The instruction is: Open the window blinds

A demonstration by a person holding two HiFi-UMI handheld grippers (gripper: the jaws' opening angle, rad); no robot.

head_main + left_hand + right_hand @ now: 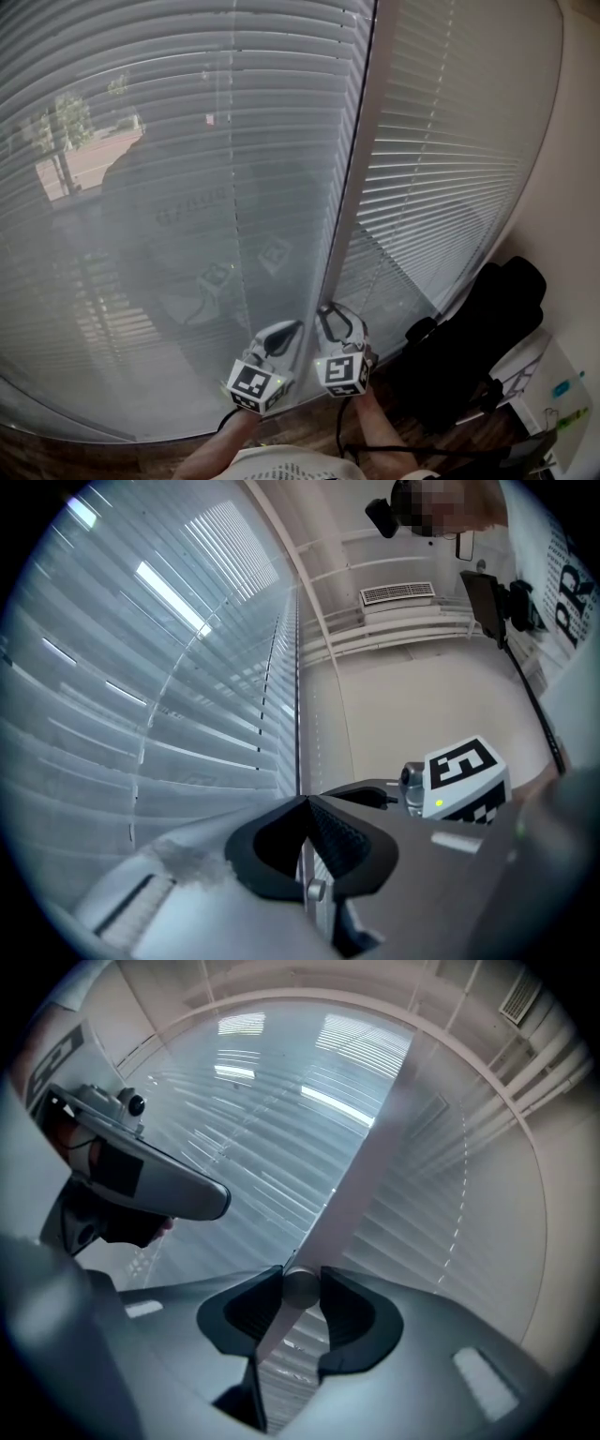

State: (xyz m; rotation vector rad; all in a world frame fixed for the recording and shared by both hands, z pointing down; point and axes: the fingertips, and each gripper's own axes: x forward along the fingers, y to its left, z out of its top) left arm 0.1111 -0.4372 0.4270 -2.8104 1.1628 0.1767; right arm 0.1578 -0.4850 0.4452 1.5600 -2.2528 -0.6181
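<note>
Two slatted blinds cover the window: a wide left blind [187, 141] with slats tilted enough to show a tree and road outside, and a narrower right blind [441, 159] that looks white. A pale upright frame post [352, 178] runs between them. My right gripper [330, 314] sits at the foot of that post; in the right gripper view its pads [342, 1307] are shut on the rounded pale tilt wand [300, 1290]. My left gripper [286, 330] is beside it, tips [305, 801] meeting, and I see nothing between them. The left blind's slats [187, 714] fill the left gripper view.
A black office chair [487, 328] stands close on the right, by a white wall [577, 187]. White items [553, 394] lie at the lower right over a wooden floor [300, 431]. The glass reflects a person and the grippers. An air vent [398, 594] is overhead.
</note>
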